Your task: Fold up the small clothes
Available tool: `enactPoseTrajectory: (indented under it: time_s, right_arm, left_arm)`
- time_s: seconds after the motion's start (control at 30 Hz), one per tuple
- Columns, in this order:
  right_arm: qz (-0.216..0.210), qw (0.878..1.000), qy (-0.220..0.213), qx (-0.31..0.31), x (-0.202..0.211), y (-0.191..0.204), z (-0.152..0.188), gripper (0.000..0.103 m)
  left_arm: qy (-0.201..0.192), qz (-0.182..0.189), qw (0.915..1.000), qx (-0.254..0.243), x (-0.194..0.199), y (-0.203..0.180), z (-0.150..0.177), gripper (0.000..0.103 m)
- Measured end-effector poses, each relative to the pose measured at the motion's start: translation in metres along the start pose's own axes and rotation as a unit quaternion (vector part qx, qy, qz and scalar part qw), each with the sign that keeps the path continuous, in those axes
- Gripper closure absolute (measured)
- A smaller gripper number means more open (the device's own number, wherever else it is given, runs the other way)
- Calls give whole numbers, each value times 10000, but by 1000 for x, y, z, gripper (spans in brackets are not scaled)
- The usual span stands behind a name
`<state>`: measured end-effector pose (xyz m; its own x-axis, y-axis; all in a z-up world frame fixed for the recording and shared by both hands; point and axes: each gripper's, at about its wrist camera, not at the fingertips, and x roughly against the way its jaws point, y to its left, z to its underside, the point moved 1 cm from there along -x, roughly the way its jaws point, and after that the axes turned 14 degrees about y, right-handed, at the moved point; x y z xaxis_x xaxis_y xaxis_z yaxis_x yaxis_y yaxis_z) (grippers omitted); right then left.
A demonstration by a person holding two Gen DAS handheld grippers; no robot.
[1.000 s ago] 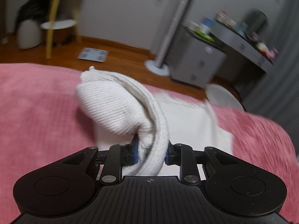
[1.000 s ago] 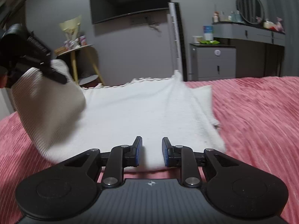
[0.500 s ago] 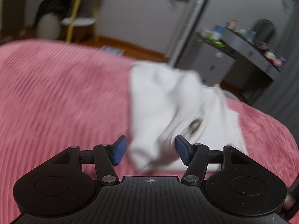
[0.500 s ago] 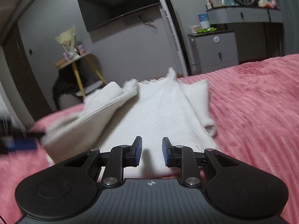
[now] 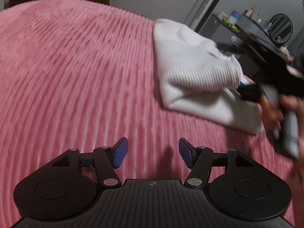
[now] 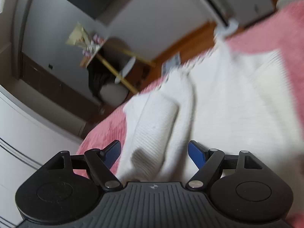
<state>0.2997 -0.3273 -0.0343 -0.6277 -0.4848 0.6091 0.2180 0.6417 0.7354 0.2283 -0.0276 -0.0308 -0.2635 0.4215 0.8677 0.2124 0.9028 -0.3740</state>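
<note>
The left gripper (image 5: pixel 153 153) has let go and backed off, jaws wide; the white ribbed top (image 5: pixel 191 72) lies folded ahead-right — right gripper (image 6: pixel 154 152), open, straddles its edge for the next fold.

Motion blur smears the right hand (image 5: pixel 285 117) and garment's far edge (image 6: pixel 190 64).

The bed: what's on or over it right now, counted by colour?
White: 1, the white garment, partly folded
Pink: 1, the pink bedspread
Black with blue pads: 2, the left gripper and right gripper
Total: 4
</note>
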Motion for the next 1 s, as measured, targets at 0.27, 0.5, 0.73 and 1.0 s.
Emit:
enactPoseTrajectory:
  time_s: [0.27, 0.5, 0.73, 1.0]
  right_arm:
    - [1295, 9785, -174, 1599, -22, 57, -4, 88]
    - [2897, 9004, -1382, 2935, 24, 58, 19, 88]
    - [2004, 9669, -1049, 1181, 55, -8, 9, 64]
    - [960, 9914, -730, 515, 84, -24, 54, 41]
  left_arm:
    - [35, -114, 9999, -27, 10, 5, 10, 38]
    - [55, -124, 9998, -138, 4, -4, 7, 37]
    - [172, -261, 9986, -435, -7, -26, 5, 33]
    - [280, -187, 9980, -530, -12, -44, 7, 33]
